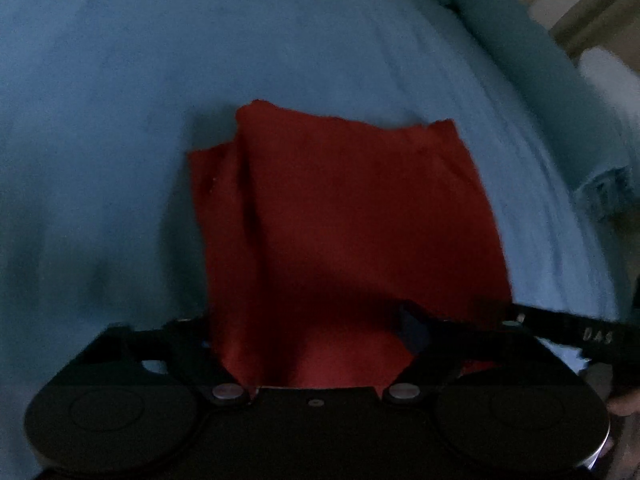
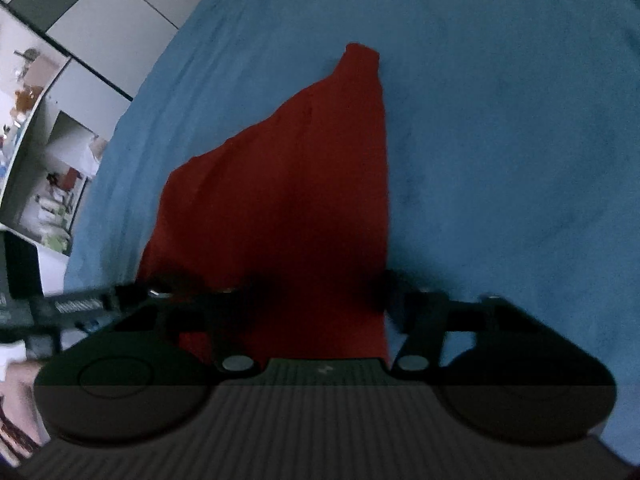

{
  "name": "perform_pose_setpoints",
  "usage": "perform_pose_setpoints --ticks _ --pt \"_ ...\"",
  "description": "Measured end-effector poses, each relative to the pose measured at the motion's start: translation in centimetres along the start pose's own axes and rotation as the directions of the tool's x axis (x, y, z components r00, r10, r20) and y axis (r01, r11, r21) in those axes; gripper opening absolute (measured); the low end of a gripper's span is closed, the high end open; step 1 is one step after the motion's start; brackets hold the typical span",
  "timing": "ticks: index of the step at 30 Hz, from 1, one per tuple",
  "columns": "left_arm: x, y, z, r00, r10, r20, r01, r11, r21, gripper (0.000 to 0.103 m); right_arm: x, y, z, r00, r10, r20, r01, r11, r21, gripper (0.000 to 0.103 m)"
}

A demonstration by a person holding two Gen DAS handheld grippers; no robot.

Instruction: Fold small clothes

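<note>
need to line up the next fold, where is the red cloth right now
The red cloth lies on the blue bedsheet, mid-frame in both wrist views, its near edge running between each gripper's fingers.

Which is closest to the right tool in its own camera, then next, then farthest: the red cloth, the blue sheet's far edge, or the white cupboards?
1. Red cloth, right at the right tool.
2. Blue sheet's far edge, upper left.
3. White cupboards, beyond the bed, far left.

Each claw [image 1: 304, 320] [image 2: 320, 292] is matte black, with round housings and silver pivot screws.
</note>
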State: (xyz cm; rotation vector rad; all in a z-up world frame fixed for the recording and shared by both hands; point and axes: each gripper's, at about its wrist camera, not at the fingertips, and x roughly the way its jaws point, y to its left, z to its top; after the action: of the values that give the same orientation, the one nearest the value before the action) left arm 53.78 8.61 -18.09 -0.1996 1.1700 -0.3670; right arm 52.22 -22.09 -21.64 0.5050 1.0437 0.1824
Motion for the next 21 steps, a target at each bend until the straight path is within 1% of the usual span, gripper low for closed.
perform_pose_setpoints --ticks 1,2,3,4,7,10,14,17,19,21 --pt "-0.2 -0.2 0.0 1.0 0.01 0.006 -0.011 1.0 0.008 0.059 0.0 0.5 -0.2 1.0 -0.016 0.007 0.016 1.0 -0.01 0.048" --pt "-0.5 -0.4 0.2 1.0 0.01 0.014 -0.01 1.0 0.005 0.042 -0.1 1.0 -0.4 1.0 -0.02 0.012 0.02 1.0 -0.023 0.042" --pt "-1.0 -0.5 0.3 1.0 0.011 0.025 -0.011 1.0 -0.007 0.035 -0.5 1.4 -0.5 0.999 -0.021 0.024 0.022 0.999 -0.037 0.04" --pt "-1.4 -0.6 0.2 0.999 0.006 0.033 -0.006 1.0 -0.015 0.032 -1.2 1.8 -0.6 0.999 -0.018 0.038 0.02 0.999 -0.048 0.038" --pt "-2.9 -1.8 0.2 0.999 0.014 0.052 -0.014 1.0 0.003 0.03 -3.4 2.7 -0.5 0.997 0.008 0.079 -0.002 0.997 -0.074 0.036" --pt "-5.0 -4.2 -0.6 0.997 0.016 0.081 -0.019 0.999 0.042 0.03 -6.8 3.9 -1.0 0.993 0.016 0.116 -0.001 0.991 -0.132 0.036" --pt "-7.9 -7.9 -3.0 0.994 0.001 0.109 -0.013 0.994 0.105 0.03 -12.1 3.8 -2.5 0.991 0.033 0.128 -0.011 0.986 -0.169 0.036" --pt "-9.3 -10.6 -5.9 0.993 -0.028 0.116 0.013 0.991 0.131 0.03 -16.6 3.0 -5.3 0.991 0.027 0.135 0.001 0.979 -0.204 0.036" --pt "-9.6 -11.9 -8.8 0.993 -0.047 0.109 0.033 0.991 0.131 0.03 -19.0 1.6 -7.4 0.992 0.018 0.126 0.009 0.978 -0.209 0.036" --pt "-8.7 -13.3 -11.4 0.994 -0.048 0.095 0.035 0.991 0.132 0.03 -20.0 -0.1 -9.7 0.994 0.007 0.113 0.015 0.981 -0.193 0.036"
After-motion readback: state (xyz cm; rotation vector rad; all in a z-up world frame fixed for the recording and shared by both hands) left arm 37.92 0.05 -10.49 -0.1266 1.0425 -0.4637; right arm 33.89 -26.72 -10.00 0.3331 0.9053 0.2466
